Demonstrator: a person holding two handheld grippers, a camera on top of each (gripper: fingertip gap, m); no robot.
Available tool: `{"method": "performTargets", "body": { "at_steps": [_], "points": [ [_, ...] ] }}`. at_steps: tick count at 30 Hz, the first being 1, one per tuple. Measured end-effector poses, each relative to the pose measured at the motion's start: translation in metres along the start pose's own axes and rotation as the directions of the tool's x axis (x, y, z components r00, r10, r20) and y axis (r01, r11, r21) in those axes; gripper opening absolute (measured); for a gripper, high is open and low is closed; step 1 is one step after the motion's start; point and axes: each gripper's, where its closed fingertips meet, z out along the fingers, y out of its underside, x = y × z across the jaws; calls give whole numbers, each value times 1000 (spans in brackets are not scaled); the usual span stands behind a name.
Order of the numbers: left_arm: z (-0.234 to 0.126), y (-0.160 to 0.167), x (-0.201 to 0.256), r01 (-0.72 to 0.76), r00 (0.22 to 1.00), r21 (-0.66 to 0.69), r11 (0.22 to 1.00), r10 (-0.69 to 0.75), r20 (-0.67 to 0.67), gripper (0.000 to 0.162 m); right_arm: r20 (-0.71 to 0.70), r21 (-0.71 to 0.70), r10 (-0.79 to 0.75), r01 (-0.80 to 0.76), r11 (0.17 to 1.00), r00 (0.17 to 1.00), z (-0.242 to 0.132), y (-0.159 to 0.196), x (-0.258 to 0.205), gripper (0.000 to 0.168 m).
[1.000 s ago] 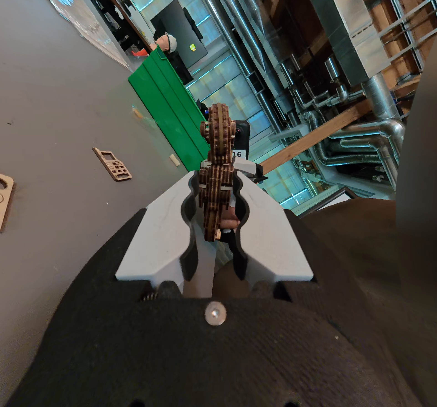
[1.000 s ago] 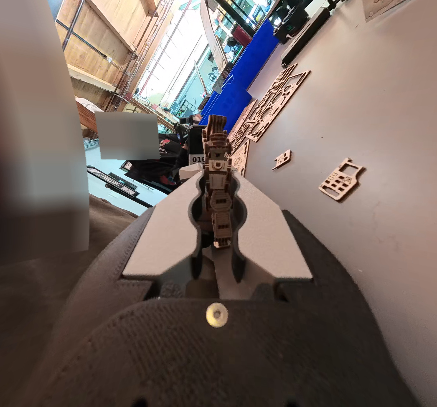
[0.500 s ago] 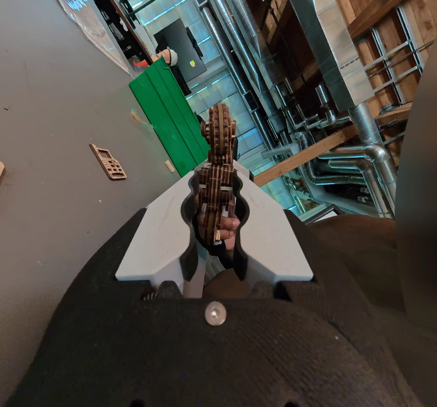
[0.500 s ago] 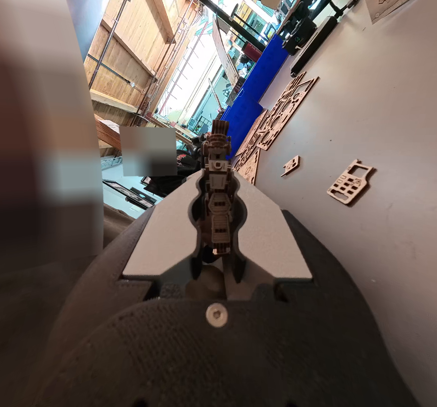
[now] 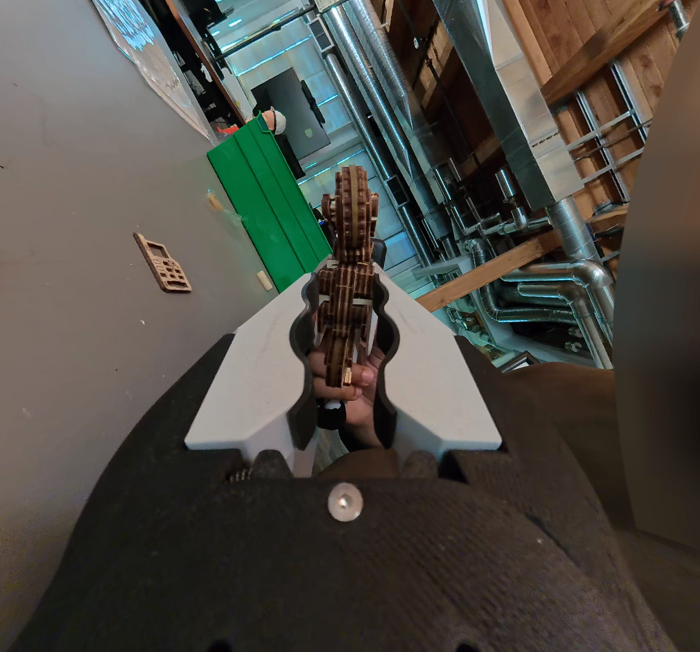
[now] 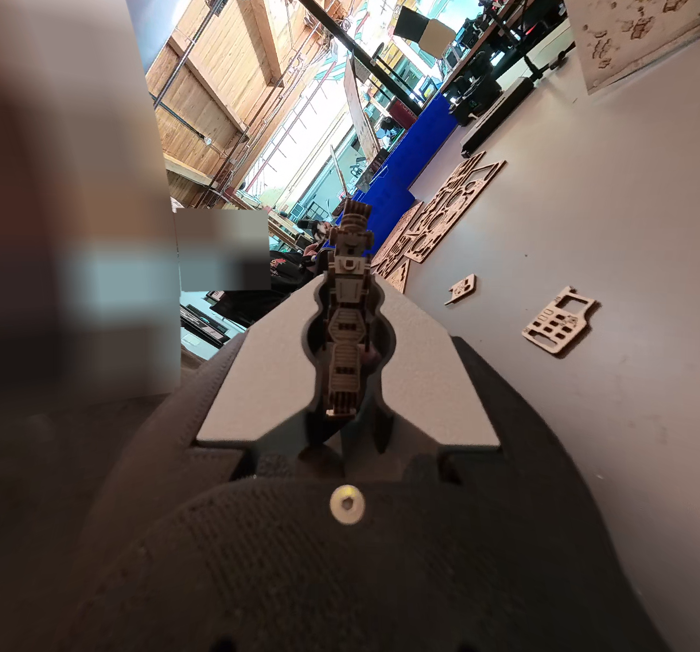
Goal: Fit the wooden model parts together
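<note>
A dark brown layered wooden model (image 5: 350, 217) stands upright between my left gripper's (image 5: 346, 287) white fingers, which are shut on its lower part. A person's hand (image 5: 354, 387) shows behind it, low between the fingers. In the right wrist view the same kind of slotted wooden model (image 6: 346, 327) is clamped between my right gripper's (image 6: 348, 281) white fingers, with its top sticking out past the tips. Both grippers are held up off the grey table (image 5: 75, 198). Whether both hold one single model cannot be told.
A small punched wooden piece (image 5: 163, 262) lies on the table near a green bin (image 5: 265, 217). In the right wrist view a punched wooden frame (image 6: 557, 325), a small piece (image 6: 462, 287), punched-out sheets (image 6: 443, 217), a blue bin (image 6: 397, 179) and a printed sheet (image 6: 636, 9) sit on the table. Less than 4 cm separates the two grippers' tips.
Both grippers have tilted and shifted a little while staying shut on the model. The hand behind the model has come up into the left view, and the other gripper's end is now hidden.
</note>
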Motion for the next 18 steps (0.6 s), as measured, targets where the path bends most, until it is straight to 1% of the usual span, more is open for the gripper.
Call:
{"method": "performTargets", "body": {
  "at_steps": [6,11,13,18],
  "points": [
    [0,2,3,-24,1000,-27,999,24,-11,24,27,-29,11,-10,1000,1000,-2,1,-3,18],
    [1,2,5,-40,999,-24,999,39,-12,24,11,-44,-42,42,998,999,-2,1,-6,18],
    [1,4,5,-24,999,-34,999,24,-21,25,18,-58,-29,30,998,999,-3,2,-6,19],
    [1,4,9,-48,999,-27,998,47,-24,25,38,-50,-11,13,999,999,-2,2,-9,18]
  ]
}}
